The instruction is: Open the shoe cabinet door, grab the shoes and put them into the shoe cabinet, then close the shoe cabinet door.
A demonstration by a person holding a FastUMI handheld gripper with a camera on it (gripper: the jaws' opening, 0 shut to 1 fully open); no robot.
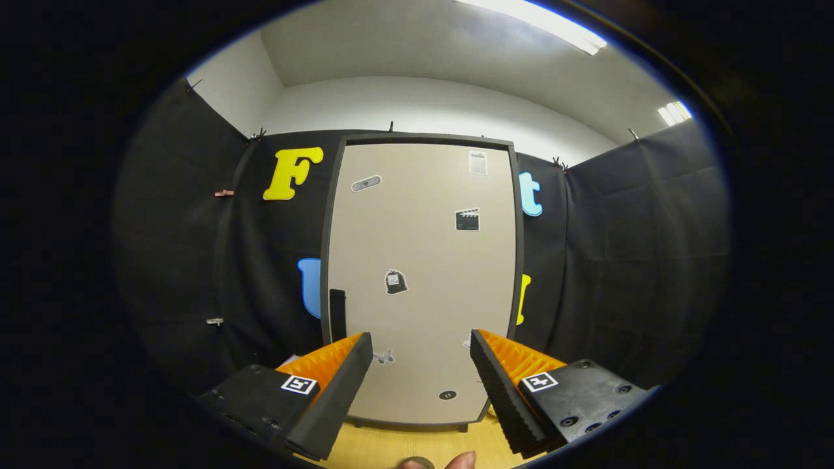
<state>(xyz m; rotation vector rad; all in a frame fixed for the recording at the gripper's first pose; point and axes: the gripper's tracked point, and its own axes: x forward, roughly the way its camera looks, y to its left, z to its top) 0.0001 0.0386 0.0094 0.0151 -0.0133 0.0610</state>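
One tall beige dark-framed shoe cabinet door point(420, 280) stands shut beyond our wide-spread gripper point(420, 365); rigid, probably light-swinging, we judge its black handle strip point(337, 315) the place to hook.

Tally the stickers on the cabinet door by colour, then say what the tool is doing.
Dark stickers: 3
Pale stickers: 3, plus one half hidden by a finger
Total: 7 on the door, which is closed
Tool: open, holding nothing
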